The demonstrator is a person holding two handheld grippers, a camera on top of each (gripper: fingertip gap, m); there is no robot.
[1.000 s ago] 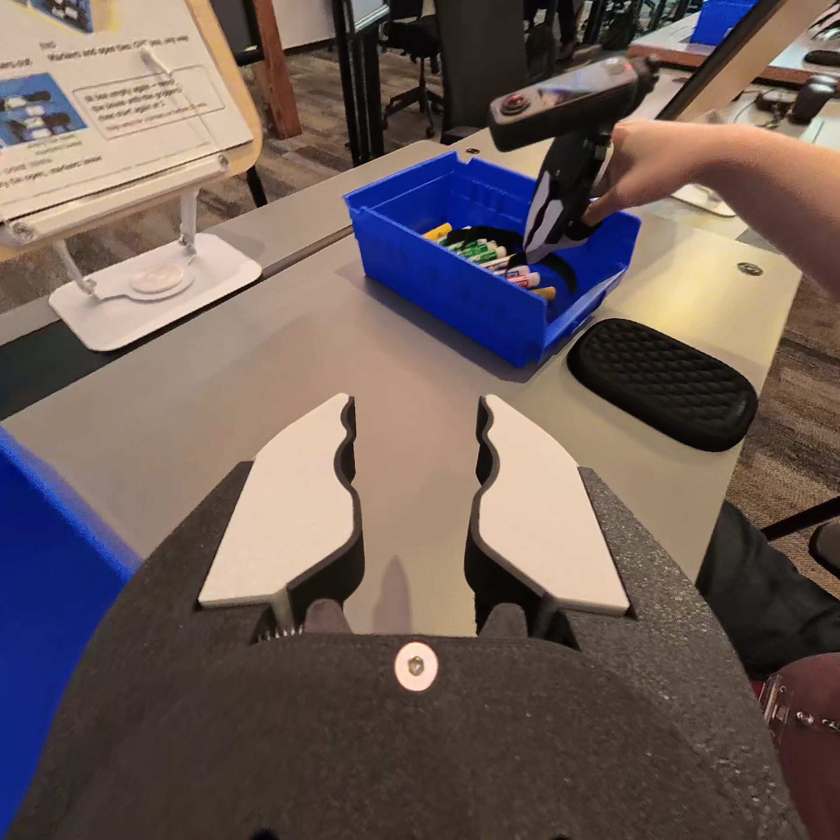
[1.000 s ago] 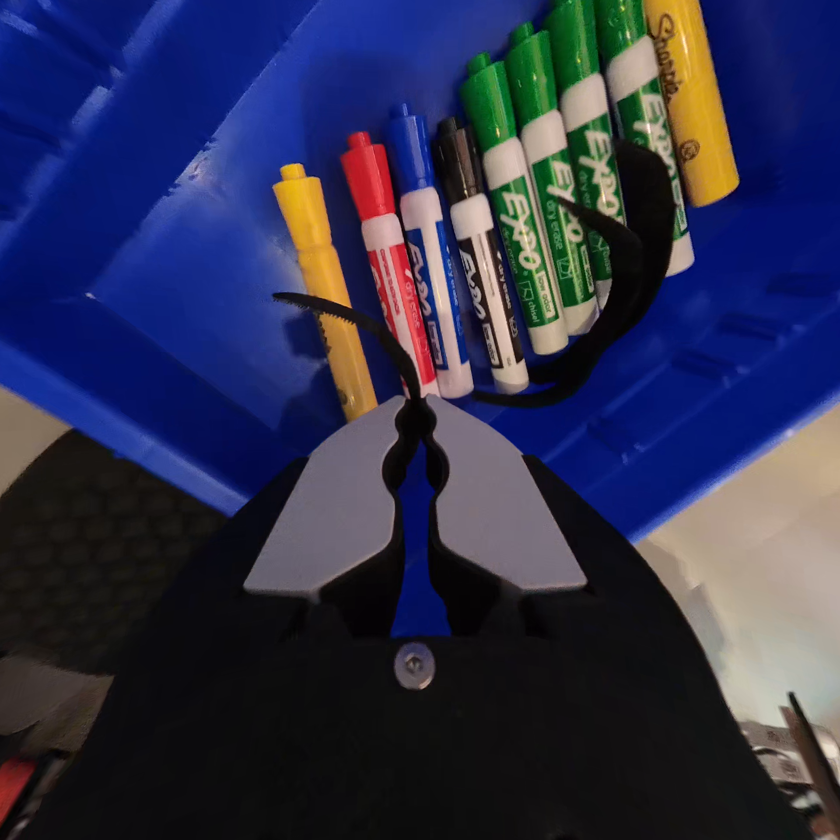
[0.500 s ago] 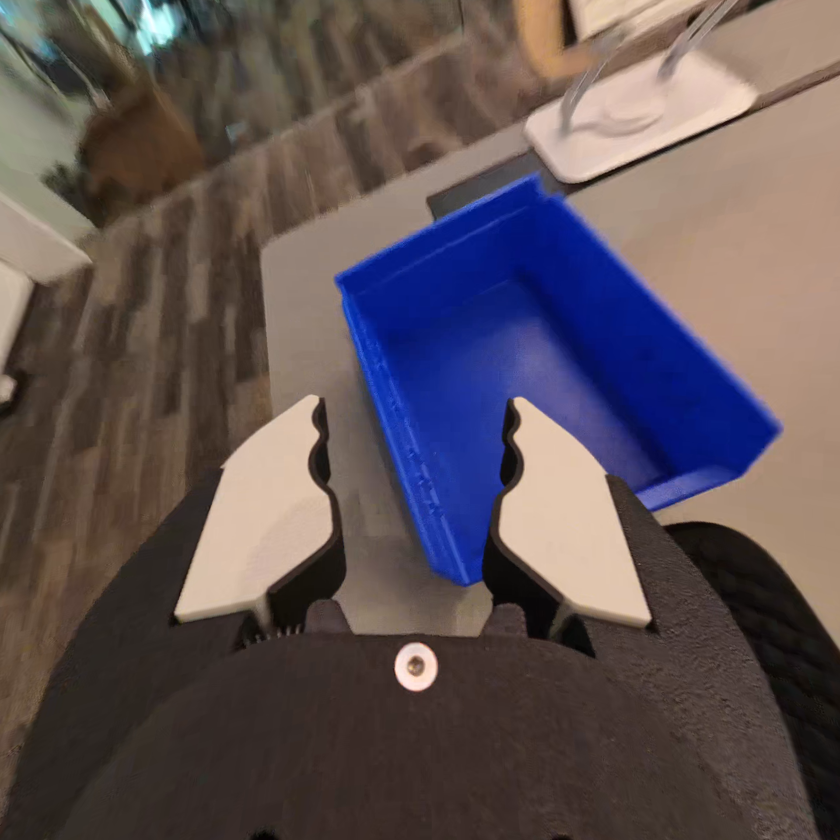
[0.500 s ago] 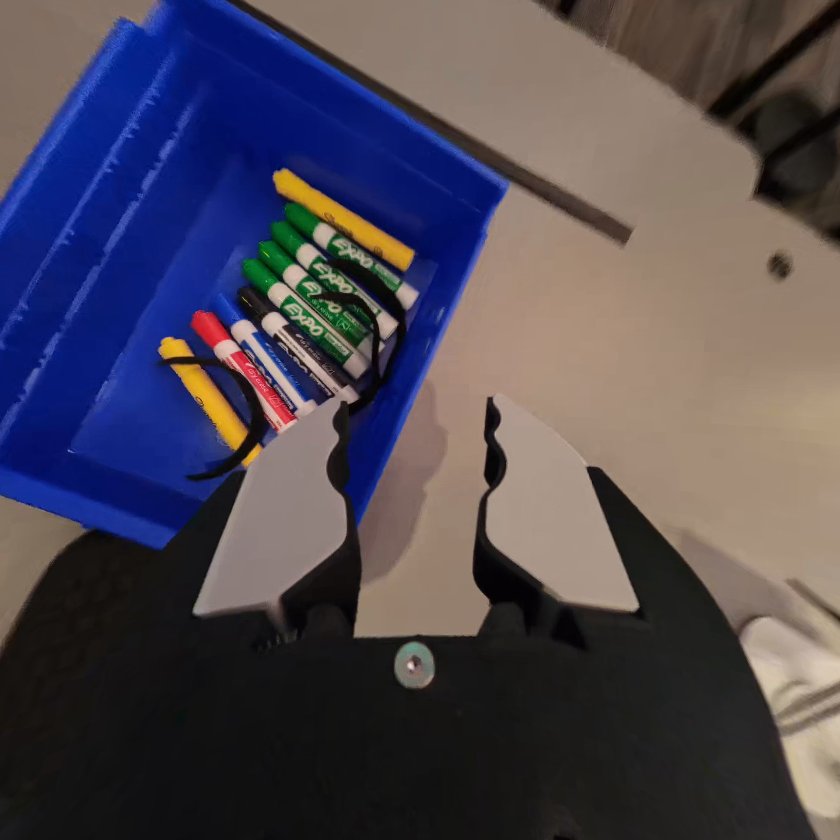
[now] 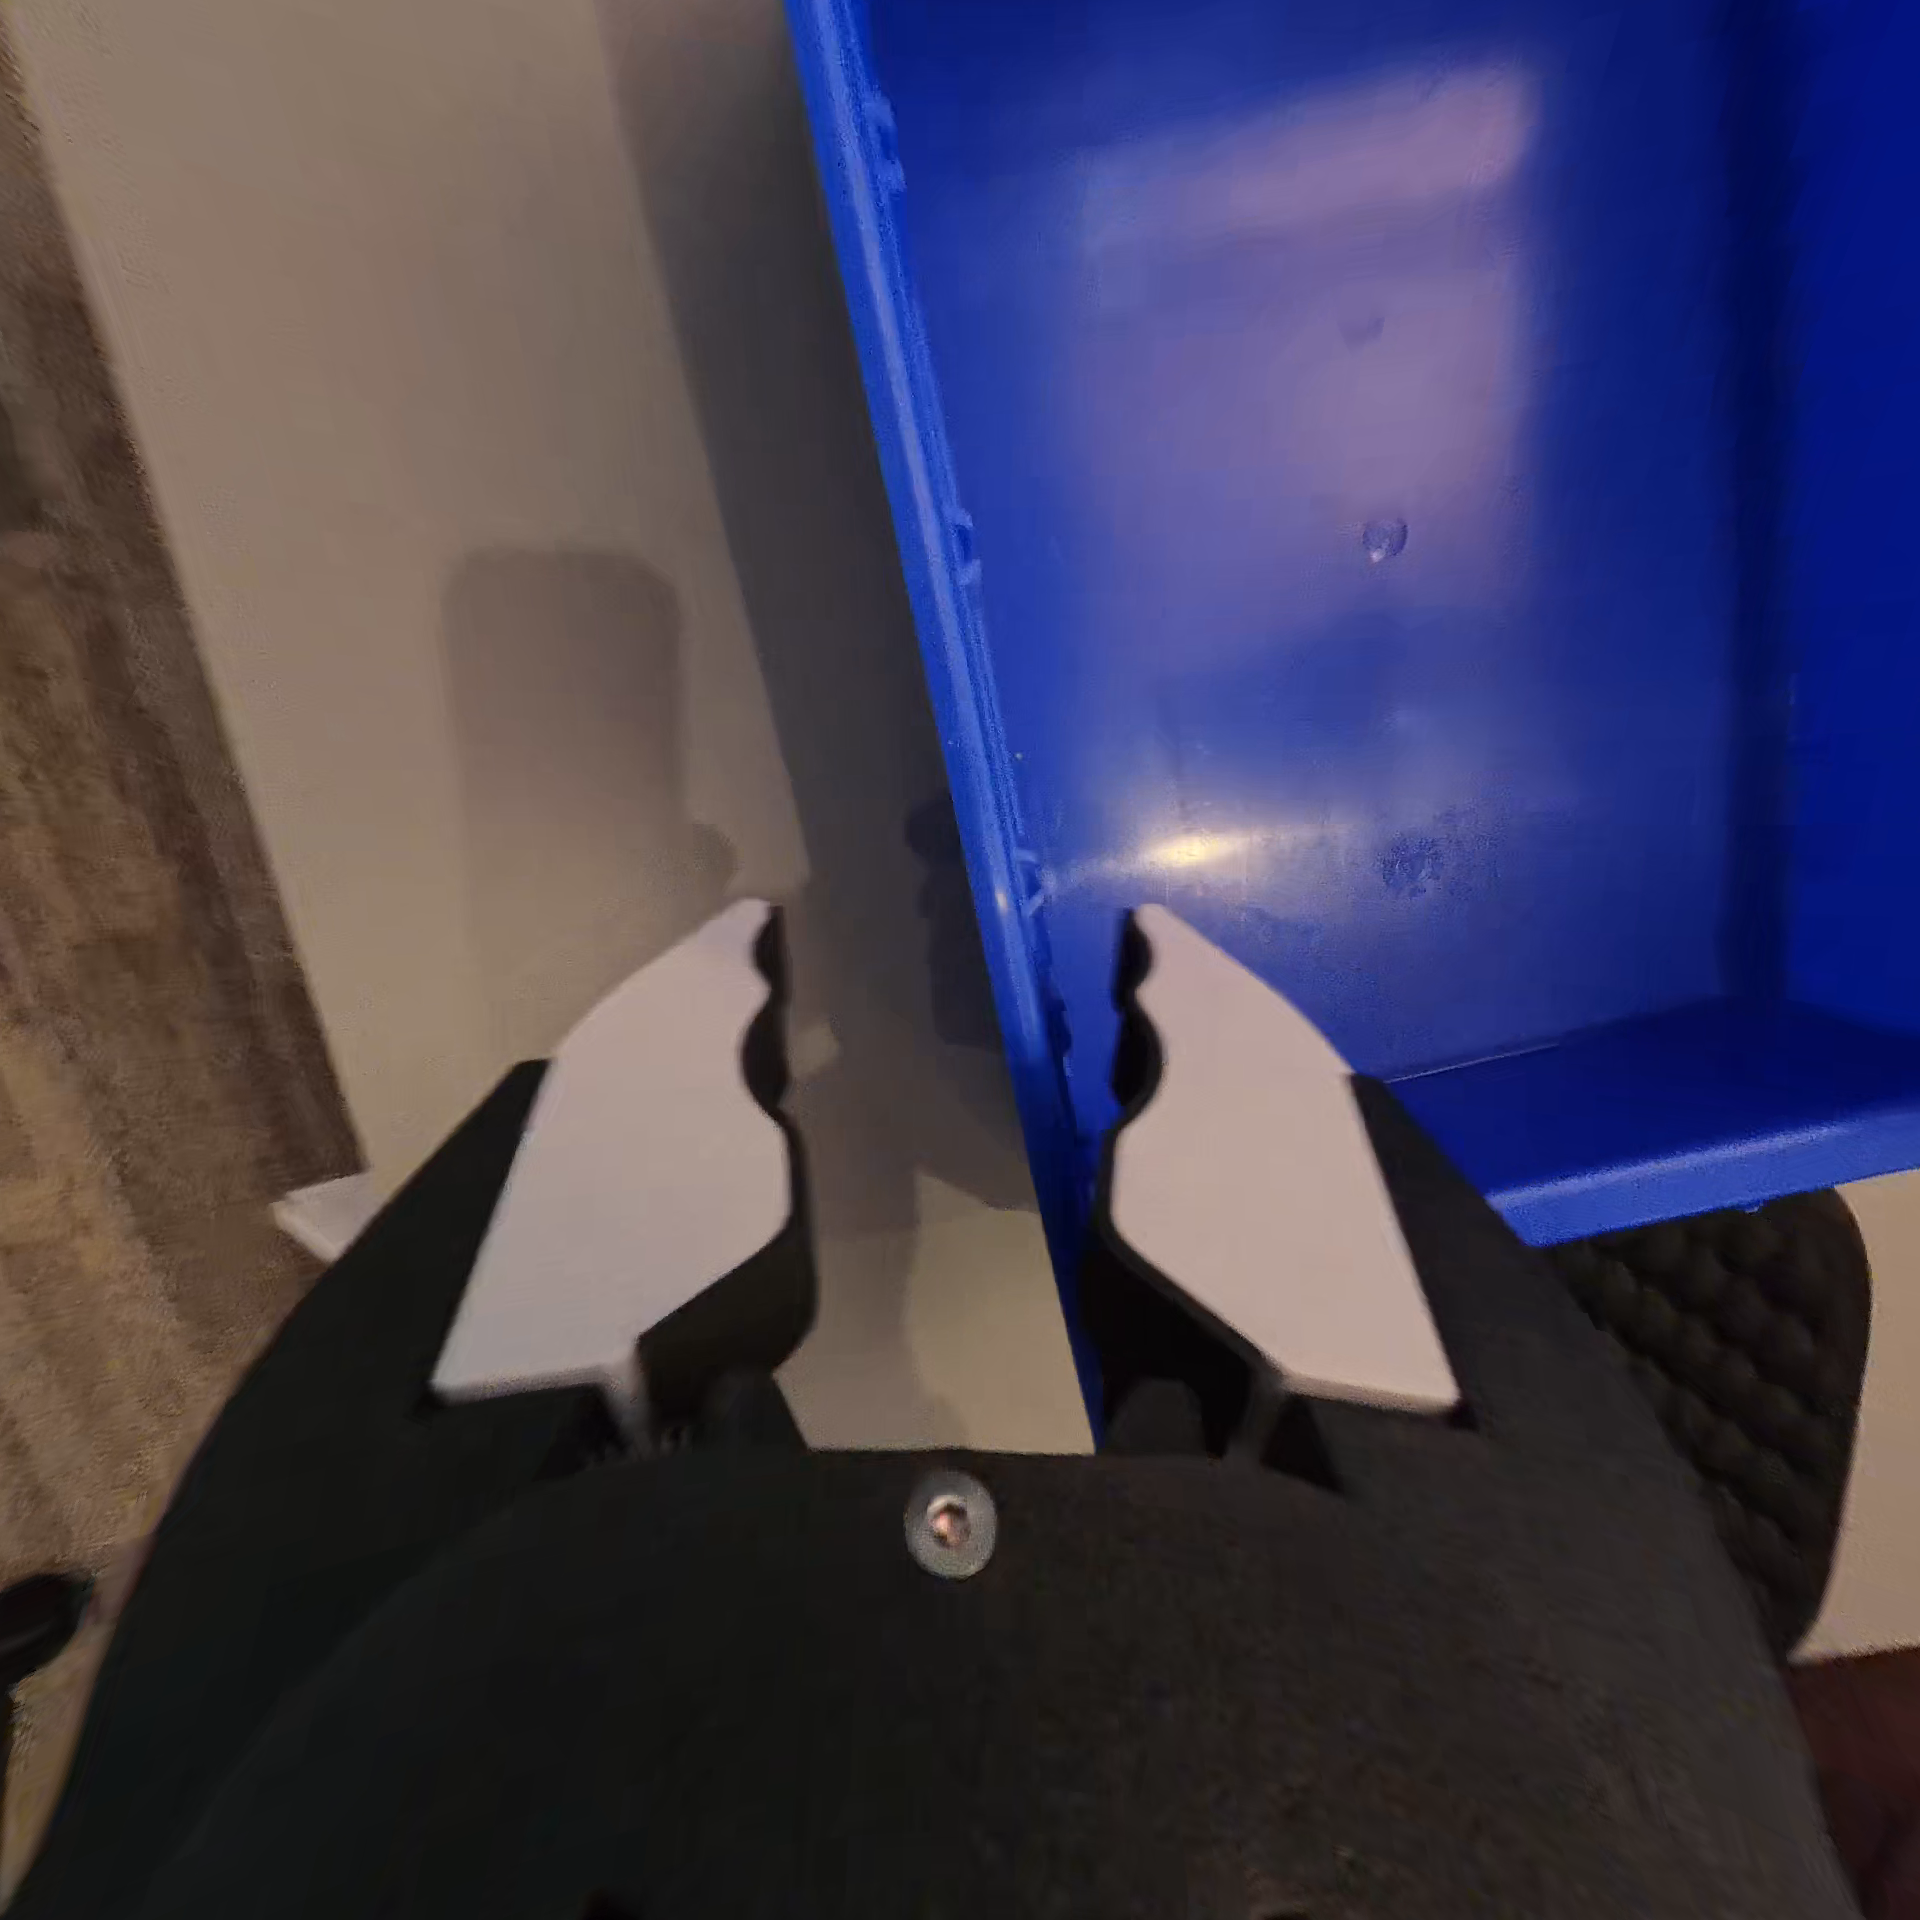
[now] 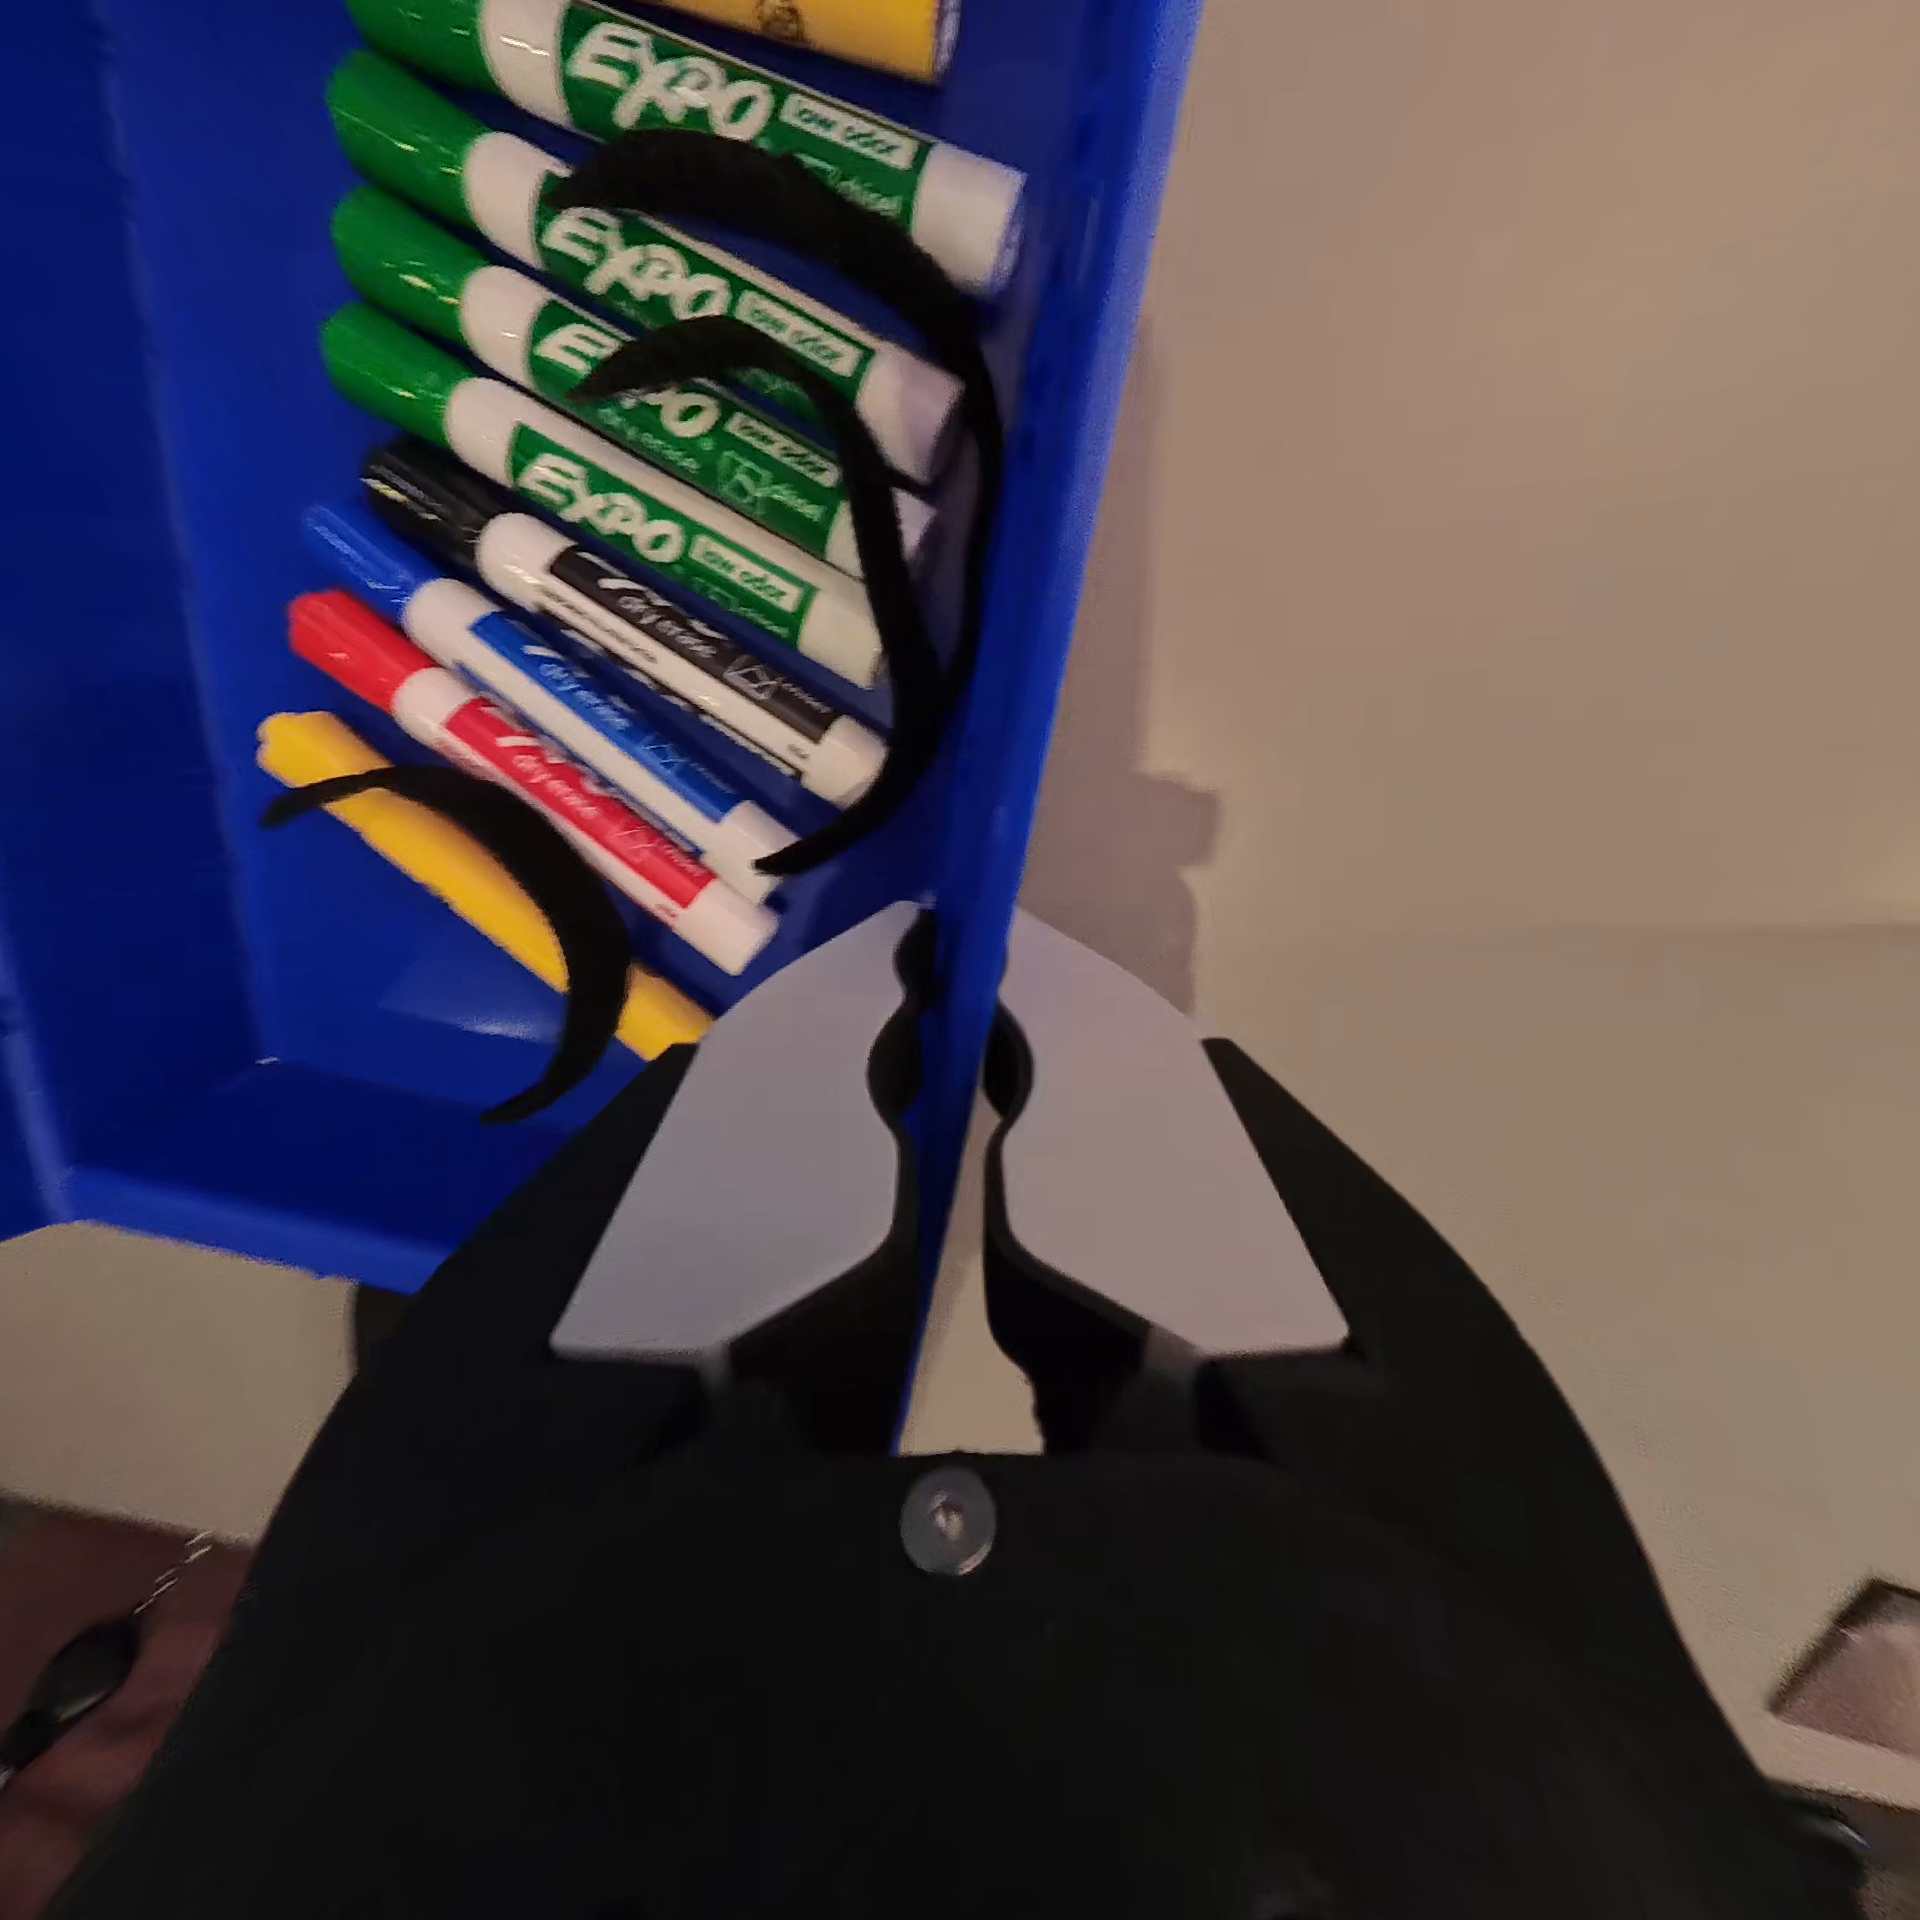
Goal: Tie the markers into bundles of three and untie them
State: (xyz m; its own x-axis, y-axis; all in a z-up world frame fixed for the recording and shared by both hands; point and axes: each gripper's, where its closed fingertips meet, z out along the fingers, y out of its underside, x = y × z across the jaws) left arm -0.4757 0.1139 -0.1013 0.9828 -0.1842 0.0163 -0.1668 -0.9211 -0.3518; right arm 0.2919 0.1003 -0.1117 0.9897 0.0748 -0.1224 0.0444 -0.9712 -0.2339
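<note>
Several markers lie side by side in a blue bin [image 6: 1081, 520]: green ones [image 6: 665, 416], a black one [image 6: 665, 634], a blue one [image 6: 582, 675], a red one [image 6: 540, 769] and a yellow one [image 6: 436, 852]. A loose black tie [image 6: 904, 582] curls over the green markers, and another tie [image 6: 582, 914] lies across the yellow one. My right gripper [image 6: 961, 935] is shut on this bin's right wall. My left gripper [image 5: 948, 920] is open and straddles the left wall [image 5: 914, 416] of a second, empty blue bin.
Both bins sit on a grey table [image 5: 416, 416]. Its left edge drops to a wood-pattern floor [image 5: 104, 831]. A black quilted pad [image 5: 1745, 1403] lies by the empty bin's near corner. A cutout [image 6: 1849, 1683] shows in the table at lower right. Across from one pair of fingers to the other is roughly 75 cm. The right tips stand about 8 cm off the tie [image 6: 582, 914].
My right gripper let go of the black tie, opened, then shut on the marker bin's wall. My left gripper swung left to the empty bin and came down astride its wall.
</note>
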